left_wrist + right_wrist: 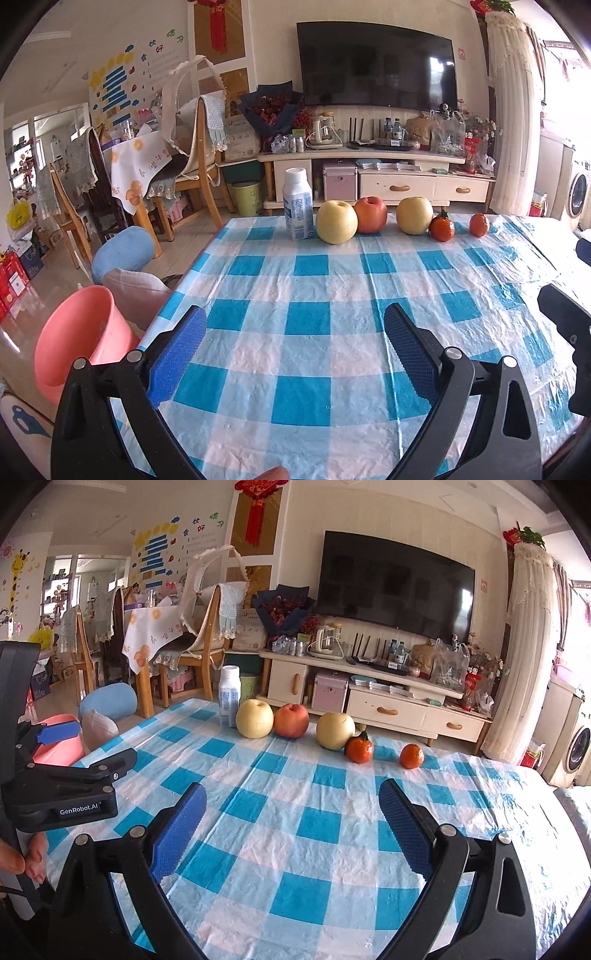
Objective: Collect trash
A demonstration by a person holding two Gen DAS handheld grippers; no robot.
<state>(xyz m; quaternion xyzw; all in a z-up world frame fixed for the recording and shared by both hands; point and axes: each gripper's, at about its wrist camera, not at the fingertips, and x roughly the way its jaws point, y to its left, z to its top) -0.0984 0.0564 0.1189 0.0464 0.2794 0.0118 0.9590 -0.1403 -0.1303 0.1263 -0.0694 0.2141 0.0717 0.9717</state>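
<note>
Trash candidate: 1 white plastic bottle with a blue printed label (297, 204), upright at the far edge of the table, upper centre of the left wrist frame, touching or just beside the first pale yellow round fruit (337, 222).

Blue-and-white checked plastic tablecloth (306, 317) fills the lower and middle frame. Salmon-pink plastic bin (79, 334) stands on the floor, lower left of the frame, off the table's corner; the visible inside shows nothing in it.

Fruit row, upper centre: 2 pale yellow fruits, 1 red apple (370, 214), 2 small oranges (441, 228).

Left gripper (295, 325) is released, blue pads wide apart, holding nothing. Right gripper (291, 805) is likewise spread and unloaded.

Risks, as judged: the bottle is tall, probably light, and crowded by fruit; a careless approach could topple it or roll the fruit. The loose, wrinkled cloth could drag. A drop toward the floor-level bin could miss.
</note>
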